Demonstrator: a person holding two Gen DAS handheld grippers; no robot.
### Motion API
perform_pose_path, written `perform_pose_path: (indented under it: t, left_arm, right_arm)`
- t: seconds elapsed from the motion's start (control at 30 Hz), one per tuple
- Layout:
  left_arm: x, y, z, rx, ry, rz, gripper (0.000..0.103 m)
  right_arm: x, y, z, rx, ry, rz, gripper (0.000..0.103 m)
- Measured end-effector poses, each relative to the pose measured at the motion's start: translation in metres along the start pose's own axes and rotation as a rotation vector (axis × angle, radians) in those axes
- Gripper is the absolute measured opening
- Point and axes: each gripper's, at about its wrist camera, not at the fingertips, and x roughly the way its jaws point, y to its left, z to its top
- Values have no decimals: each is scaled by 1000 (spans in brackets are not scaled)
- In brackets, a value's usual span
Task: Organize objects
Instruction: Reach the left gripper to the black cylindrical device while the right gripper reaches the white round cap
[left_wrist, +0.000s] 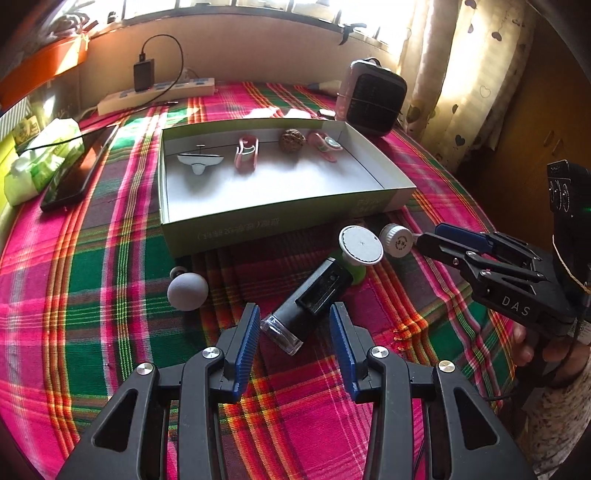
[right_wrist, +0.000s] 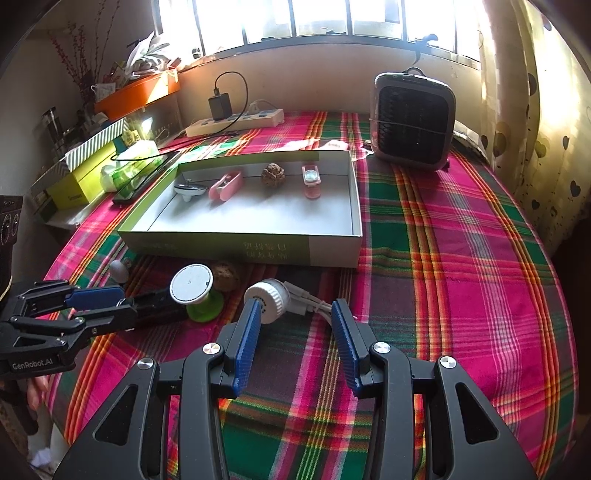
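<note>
My left gripper (left_wrist: 295, 308) is open and low over the plaid cloth. The clear-capped end of a black cylinder device (left_wrist: 314, 295) lies between its fingertips, and the pads do not press on it. Just beyond are a white disc on a green base (left_wrist: 360, 245) and a grey ball (left_wrist: 187, 291). My right gripper (right_wrist: 295, 302) is open too, with a white round cap and its white cables (right_wrist: 267, 295) at its tips. A walnut (right_wrist: 225, 275) lies near the box front. The open shallow box (left_wrist: 280, 221) holds a white top, a pink clip, a walnut and a pink tool.
A small heater (right_wrist: 413, 118) stands at the back right. A power strip with a charger (right_wrist: 236, 120) lies by the wall. A black phone (left_wrist: 74, 173) and a tissue pack (left_wrist: 40, 158) sit left of the box. Curtains hang at the right.
</note>
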Motion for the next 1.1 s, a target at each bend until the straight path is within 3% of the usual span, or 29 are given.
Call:
perform_pose_path:
  t: [0.47,0.73,1.1]
  left_arm:
    - [4,-16,0,68,14,-10,39]
    - [5,-30,-6,187,31,13,42]
    - [23,-31,2,190,49,43,42]
  right_arm:
    - [7,0,-3,-23,23,25,41]
    - [10,7,-2,-68,32,35,41]
    - [20,16,4,-88,43,10,42]
